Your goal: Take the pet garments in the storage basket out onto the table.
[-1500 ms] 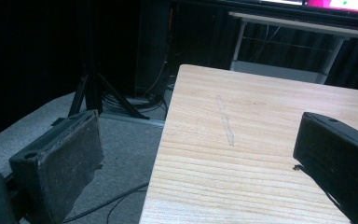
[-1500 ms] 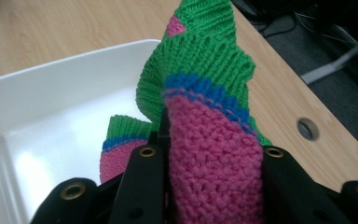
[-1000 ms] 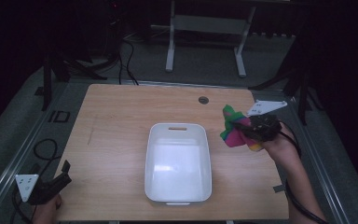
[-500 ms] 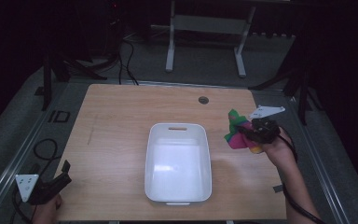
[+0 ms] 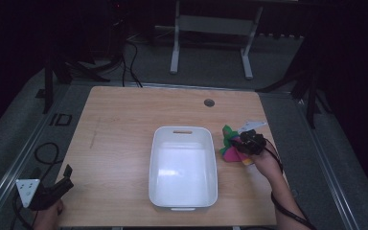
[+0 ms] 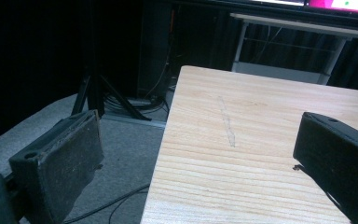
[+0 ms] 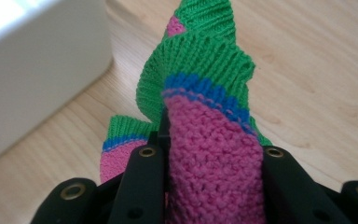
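Knitted cloth: a pink, blue and green knitted cloth (image 7: 200, 126) sits between the jaws of the right gripper (image 5: 243, 142); in the right gripper view the pink part fills the gap between the two black jaws, and the green ribbed edge stands up beyond their tips.
Cloth's place: over the right part of the desk (image 5: 120, 129), just right of the white tub (image 5: 183, 167), near the tub's far right corner; part of the cloth (image 5: 228, 143) hangs down toward the desk top.
Right jaws: pressed in on the cloth from both sides, pinching it.
Right hand: the right hand (image 5: 261, 160) comes in from the near right, the forearm running up from the bottom edge, the gripper pointing left toward the tub; a cable trails along the wrist.
Left gripper: the left gripper (image 5: 45, 191) is at the desk's near left corner, over the edge.
Left jaws: spread wide with nothing between them; the left gripper view shows the wood of the desk and the grey floor (image 6: 121, 140) in the gap.
Tub: white, rectangular, in the middle of the desk, nothing seen inside.
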A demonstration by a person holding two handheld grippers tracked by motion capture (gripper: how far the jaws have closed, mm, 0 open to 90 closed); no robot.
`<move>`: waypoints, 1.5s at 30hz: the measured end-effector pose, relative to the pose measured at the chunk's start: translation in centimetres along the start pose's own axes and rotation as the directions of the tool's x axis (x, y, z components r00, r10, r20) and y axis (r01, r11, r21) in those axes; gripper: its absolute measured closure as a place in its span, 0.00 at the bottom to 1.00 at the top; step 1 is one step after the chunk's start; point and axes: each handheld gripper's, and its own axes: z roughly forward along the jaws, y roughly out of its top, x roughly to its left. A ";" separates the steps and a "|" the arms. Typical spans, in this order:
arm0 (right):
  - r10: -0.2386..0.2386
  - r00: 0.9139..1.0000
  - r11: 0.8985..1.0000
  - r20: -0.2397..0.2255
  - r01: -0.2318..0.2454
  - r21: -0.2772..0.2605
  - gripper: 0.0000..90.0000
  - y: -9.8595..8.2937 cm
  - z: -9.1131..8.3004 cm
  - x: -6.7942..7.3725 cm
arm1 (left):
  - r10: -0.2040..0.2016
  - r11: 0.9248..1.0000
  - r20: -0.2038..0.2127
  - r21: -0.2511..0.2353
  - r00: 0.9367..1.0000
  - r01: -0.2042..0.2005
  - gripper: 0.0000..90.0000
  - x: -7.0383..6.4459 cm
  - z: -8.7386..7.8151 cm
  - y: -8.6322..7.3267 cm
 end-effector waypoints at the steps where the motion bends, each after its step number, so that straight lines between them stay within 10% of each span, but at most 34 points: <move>1: 0.008 1.000 1.000 -0.009 -0.008 0.007 0.81 -0.2 0.5 0.1 | 0.000 1.000 -0.001 0.001 1.000 0.000 0.02 0.0 0.0 0.0; 16: 0.019 1.000 0.998 -0.022 -0.018 0.062 0.70 -1.5 3.9 0.7 | -0.002 1.000 0.006 0.007 1.000 0.002 0.02 0.0 0.0 0.0; 30: 0.034 0.999 0.999 -0.043 -0.034 -0.021 0.42 -0.7 -1.3 0.8 | 0.000 1.000 0.002 0.004 1.000 0.000 0.02 0.0 0.0 0.0; 45: 0.142 0.989 0.969 -0.051 -0.149 -0.196 0.13 -6.8 -6.6 0.0 | 0.001 1.000 0.000 0.004 1.000 -0.001 0.02 -0.1 0.0 0.0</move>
